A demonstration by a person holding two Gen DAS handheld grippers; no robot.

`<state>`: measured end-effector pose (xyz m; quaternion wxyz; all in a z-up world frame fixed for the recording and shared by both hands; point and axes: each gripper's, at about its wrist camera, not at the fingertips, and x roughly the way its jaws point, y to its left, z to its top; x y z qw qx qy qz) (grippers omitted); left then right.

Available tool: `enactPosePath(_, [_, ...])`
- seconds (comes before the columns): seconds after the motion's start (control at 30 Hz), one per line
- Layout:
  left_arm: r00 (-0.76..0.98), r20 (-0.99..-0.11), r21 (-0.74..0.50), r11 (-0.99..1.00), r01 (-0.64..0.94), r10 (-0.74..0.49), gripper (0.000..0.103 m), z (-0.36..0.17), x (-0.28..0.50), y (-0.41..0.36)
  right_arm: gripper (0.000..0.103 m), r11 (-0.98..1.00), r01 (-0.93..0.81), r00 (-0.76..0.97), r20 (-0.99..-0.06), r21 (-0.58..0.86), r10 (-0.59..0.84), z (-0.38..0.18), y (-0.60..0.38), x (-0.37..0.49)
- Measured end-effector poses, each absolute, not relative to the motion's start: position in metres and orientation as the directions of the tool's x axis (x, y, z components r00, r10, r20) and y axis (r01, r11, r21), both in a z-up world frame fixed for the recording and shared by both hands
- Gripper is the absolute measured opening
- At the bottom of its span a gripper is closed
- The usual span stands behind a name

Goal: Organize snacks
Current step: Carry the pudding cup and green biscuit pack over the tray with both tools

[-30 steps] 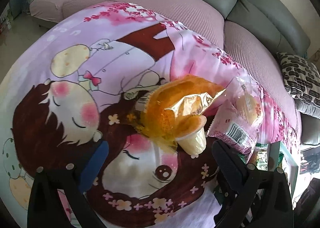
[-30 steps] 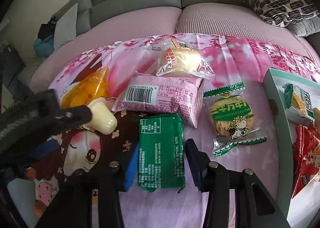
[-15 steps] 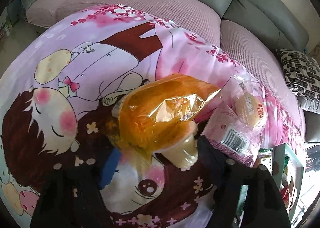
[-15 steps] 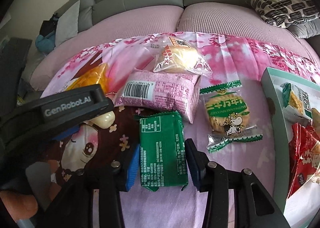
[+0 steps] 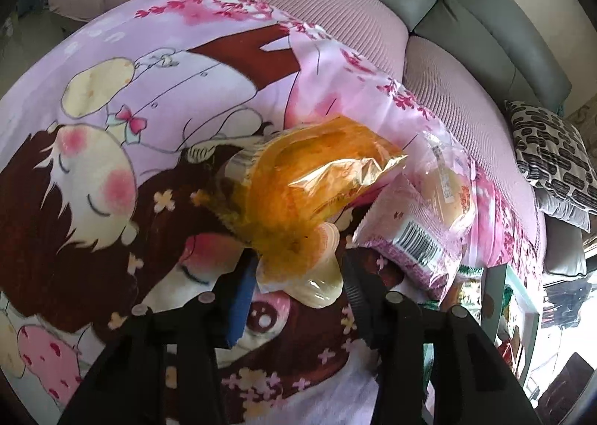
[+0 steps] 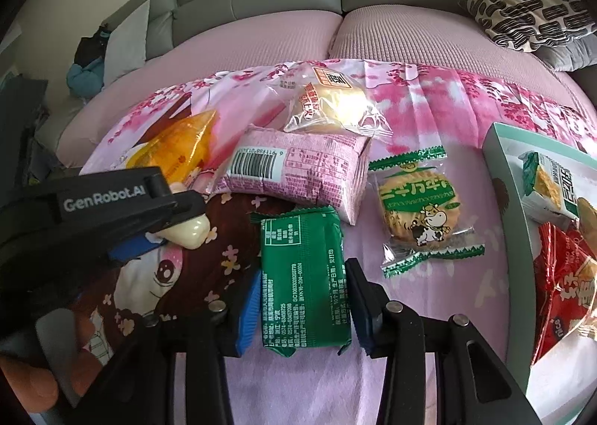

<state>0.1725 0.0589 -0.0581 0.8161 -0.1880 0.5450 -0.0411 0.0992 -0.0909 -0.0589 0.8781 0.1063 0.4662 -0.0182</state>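
Left gripper (image 5: 298,275) just closing, narrow, pads apparently pressing the pale jelly cup (image 5: 317,283) under the orange bag (image 5: 313,186). Right gripper (image 6: 304,298) narrow, straddling the green packet (image 6: 302,275), long axis running along the fingers; contact hard to confirm. Tray (image 6: 503,178) off to the right, nearer the right hand.

Both my grippers are the same build: matte black plastic arms, two fingers each. Left gripper (image 5: 298,281) has a blue pad on one finger (image 5: 241,307), ribbed black face on the other, round silver screw heads along the finger bases. Right gripper (image 6: 303,303) has blue pads on both fingers (image 6: 250,307), same silver screws. Seen from the right wrist view, the left gripper's side carries white "GenRobot.AI" lettering. My hand (image 6: 26,376) shows at its grey handle, no sleeve visible.
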Motion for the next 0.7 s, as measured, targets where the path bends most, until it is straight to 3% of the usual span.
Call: enactPosePath(0.7, [0.413, -0.836, -0.447, 0.886, -0.128, -0.362, 0.048, -0.032, 0.142, 0.055, 0.044, 0.968, 0.139, 0.620, -0.781, 0.210, 0.080, -0.016, -0.103, 0.073])
